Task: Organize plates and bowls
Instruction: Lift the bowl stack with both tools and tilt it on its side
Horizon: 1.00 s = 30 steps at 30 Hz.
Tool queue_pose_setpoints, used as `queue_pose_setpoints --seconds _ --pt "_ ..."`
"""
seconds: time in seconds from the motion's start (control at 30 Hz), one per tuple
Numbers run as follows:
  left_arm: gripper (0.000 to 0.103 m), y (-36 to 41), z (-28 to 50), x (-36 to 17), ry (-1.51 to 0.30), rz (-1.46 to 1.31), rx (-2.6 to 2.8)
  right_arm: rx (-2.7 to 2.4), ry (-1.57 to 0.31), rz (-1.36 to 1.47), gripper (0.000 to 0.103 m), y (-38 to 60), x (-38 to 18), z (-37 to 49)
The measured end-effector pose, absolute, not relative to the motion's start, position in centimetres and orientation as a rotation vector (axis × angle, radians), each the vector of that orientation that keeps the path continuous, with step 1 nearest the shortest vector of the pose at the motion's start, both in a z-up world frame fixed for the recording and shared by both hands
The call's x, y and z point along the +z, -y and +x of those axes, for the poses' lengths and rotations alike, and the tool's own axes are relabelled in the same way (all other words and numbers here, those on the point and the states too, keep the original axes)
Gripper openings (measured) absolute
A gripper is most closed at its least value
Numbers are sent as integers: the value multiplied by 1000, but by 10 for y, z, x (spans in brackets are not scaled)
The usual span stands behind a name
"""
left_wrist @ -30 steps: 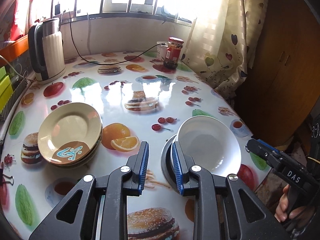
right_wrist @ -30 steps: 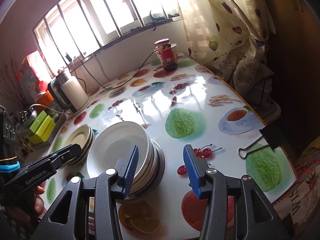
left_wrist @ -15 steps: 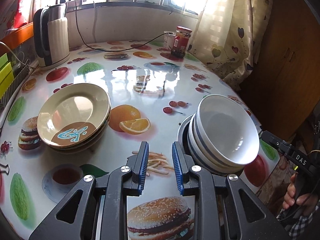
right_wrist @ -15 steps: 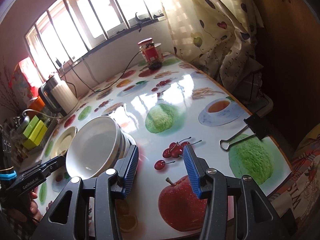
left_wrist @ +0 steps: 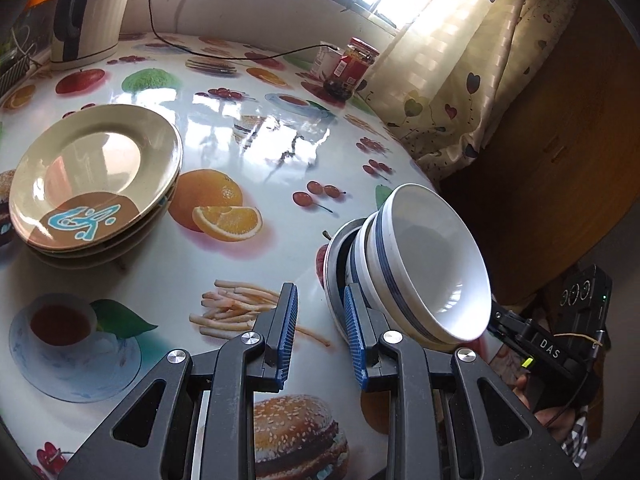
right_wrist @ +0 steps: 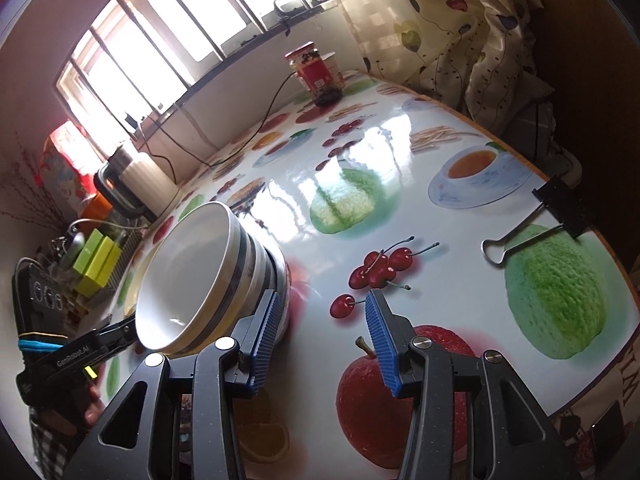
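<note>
A stack of white bowls with blue bands (left_wrist: 424,264) sits nested in a metal bowl (left_wrist: 332,264), tipped up on its side near the table's front right edge; it also shows in the right wrist view (right_wrist: 192,276). A stack of beige plates (left_wrist: 92,172) with a brown and blue mark lies to the left. My left gripper (left_wrist: 320,332) is open and empty, its right finger against the metal bowl's left side. My right gripper (right_wrist: 320,332) is open and empty, its left finger against the stack's other side.
The table (left_wrist: 280,152) has a glossy fruit-print cloth. A kettle (left_wrist: 92,8) with its cord stands at the back left, a red-lidded jar (left_wrist: 352,64) at the back. A black binder clip (right_wrist: 536,216) grips the cloth's right edge. A curtain (left_wrist: 460,80) hangs behind.
Both grippers have dropped lower and closer to the table. The bowl stack has tipped from flat to leaning on its side between the two grippers' fingers.
</note>
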<state>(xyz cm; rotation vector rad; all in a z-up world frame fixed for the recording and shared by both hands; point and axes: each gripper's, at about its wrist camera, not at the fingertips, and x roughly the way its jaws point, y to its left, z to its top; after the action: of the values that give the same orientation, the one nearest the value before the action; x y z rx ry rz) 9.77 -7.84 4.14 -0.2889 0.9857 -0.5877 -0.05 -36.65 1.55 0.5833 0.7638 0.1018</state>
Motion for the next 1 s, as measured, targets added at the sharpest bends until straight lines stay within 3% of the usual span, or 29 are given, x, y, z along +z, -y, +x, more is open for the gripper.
queue_pose_setpoints --seconds 0.17,1.0 --pt "25 77 102 34 -1011 -338 -605 184 -761 691 29 373 6 3" --pt "25 69 122 14 -1054 -493 -671 388 -737 1051 20 397 -32 9"
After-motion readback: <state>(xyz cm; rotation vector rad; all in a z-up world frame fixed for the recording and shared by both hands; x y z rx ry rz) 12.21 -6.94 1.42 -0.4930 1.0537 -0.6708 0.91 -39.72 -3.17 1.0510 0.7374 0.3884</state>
